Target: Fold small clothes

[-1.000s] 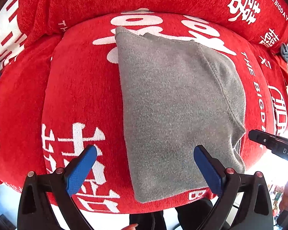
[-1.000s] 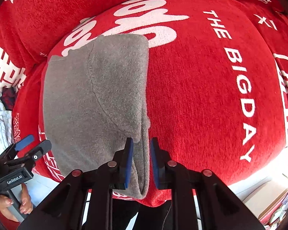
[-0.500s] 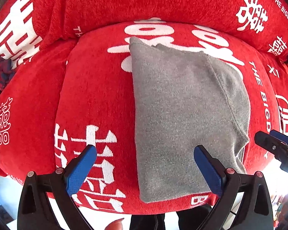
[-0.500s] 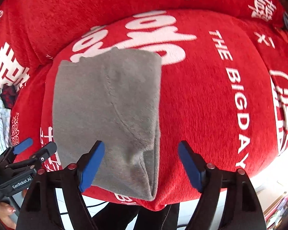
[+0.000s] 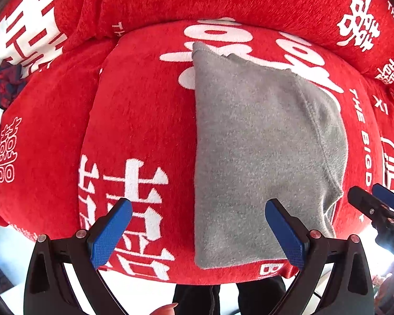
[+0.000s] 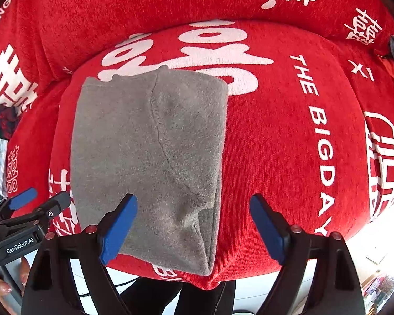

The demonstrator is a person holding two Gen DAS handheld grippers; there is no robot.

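Nearest the right wrist camera, the right gripper has its blue-padded jaws spread wide; they've just been opening, and nothing is pinched between them. The near right corner of the grey garment sits under the gap, closer to the left pad, untouched as far as I can see. The left gripper is spread wide too and empty, hovering over the garment's near left edge, so the cloth lies partly under its right pad and the red cover under its left.

The garment is a folded, fuzzy fleece-type knit, roughly rectangular, with a curved stitched seam running across the top layer and a doubled edge showing at the near right corner. It lies flat on a rounded red cushion with a ribbed, chenille-looking weave and white woven lettering. Behind it rises a backrest in the same red fabric. Far left there's some dark patterned cloth, too blurry to identify.
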